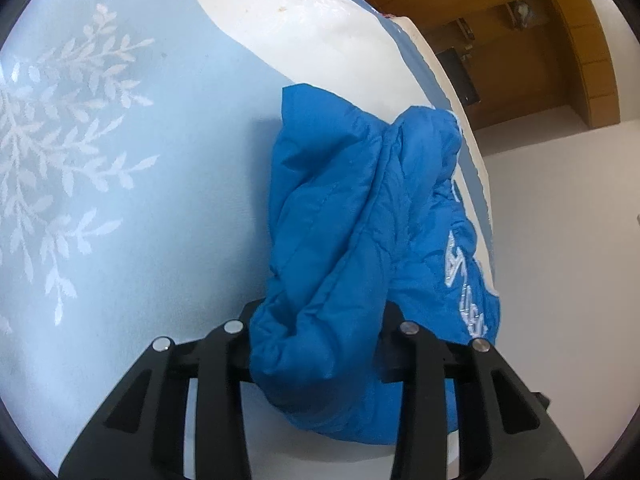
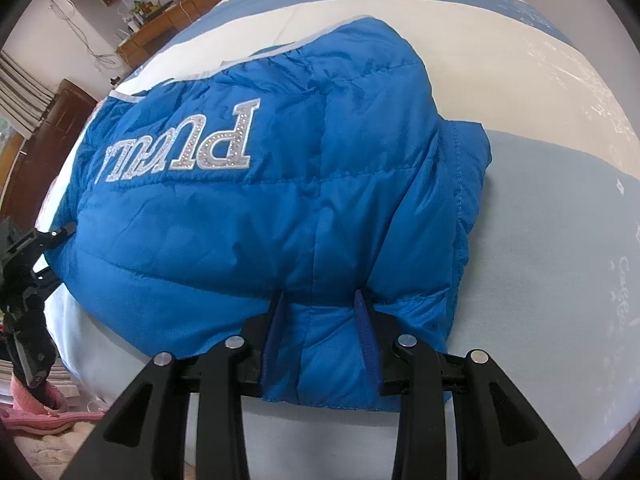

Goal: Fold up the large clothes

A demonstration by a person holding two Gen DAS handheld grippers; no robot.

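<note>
A puffy blue jacket [image 1: 352, 208] lies bunched on a light blue bed cover [image 1: 160, 200] near the bed's edge. My left gripper [image 1: 320, 320] is shut on a thick fold at one end, and the fabric bulges out between its black fingers. In the right wrist view the jacket [image 2: 260, 208] shows silver lettering [image 2: 192, 148] upside down. My right gripper [image 2: 320, 320] is shut on the near hem, its blue pads [image 2: 366, 320] pressed into the padding. The left gripper's tips [image 2: 52, 236] show at the jacket's far left end.
The bed cover [image 2: 540, 220] has white and blue bands with a white leaf pattern [image 1: 52, 140]. Wooden cabinets [image 1: 520, 40] and shelves [image 2: 140, 20] stand beyond the bed. A pink cloth [image 2: 36, 412] lies low beside the bed.
</note>
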